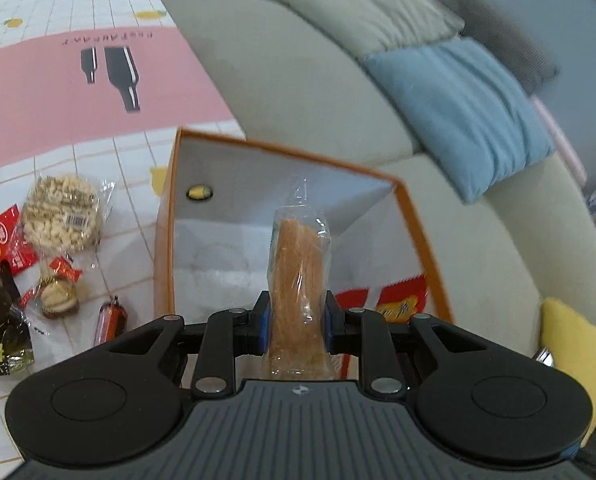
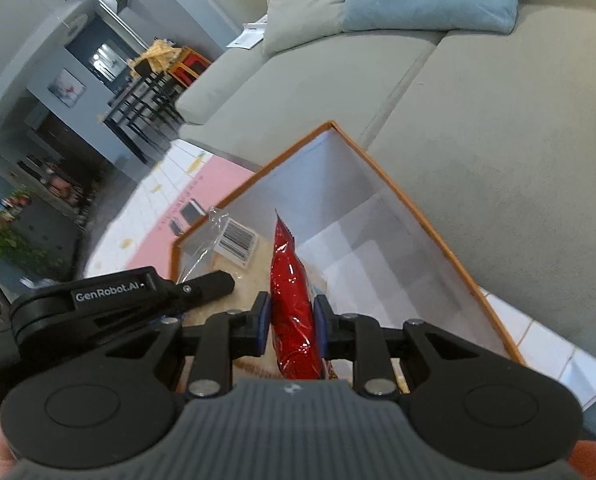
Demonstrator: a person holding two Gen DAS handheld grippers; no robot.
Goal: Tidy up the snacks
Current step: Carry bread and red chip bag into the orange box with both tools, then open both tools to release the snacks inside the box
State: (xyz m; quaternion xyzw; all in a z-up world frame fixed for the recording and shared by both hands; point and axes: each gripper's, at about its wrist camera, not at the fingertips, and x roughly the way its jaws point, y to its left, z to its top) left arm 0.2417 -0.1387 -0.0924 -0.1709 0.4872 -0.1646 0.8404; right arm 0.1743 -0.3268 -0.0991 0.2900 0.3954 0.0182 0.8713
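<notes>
Two tongs, two packets

Clear glossy crinkled plastic wrap on orange snack. Shiny red foil packet. Box: matt white card inside, orange rim. Sofa: matt grey-green cloth, soft nap. Tablecloth at box's 10 o'clock: smooth, printed.
</notes>
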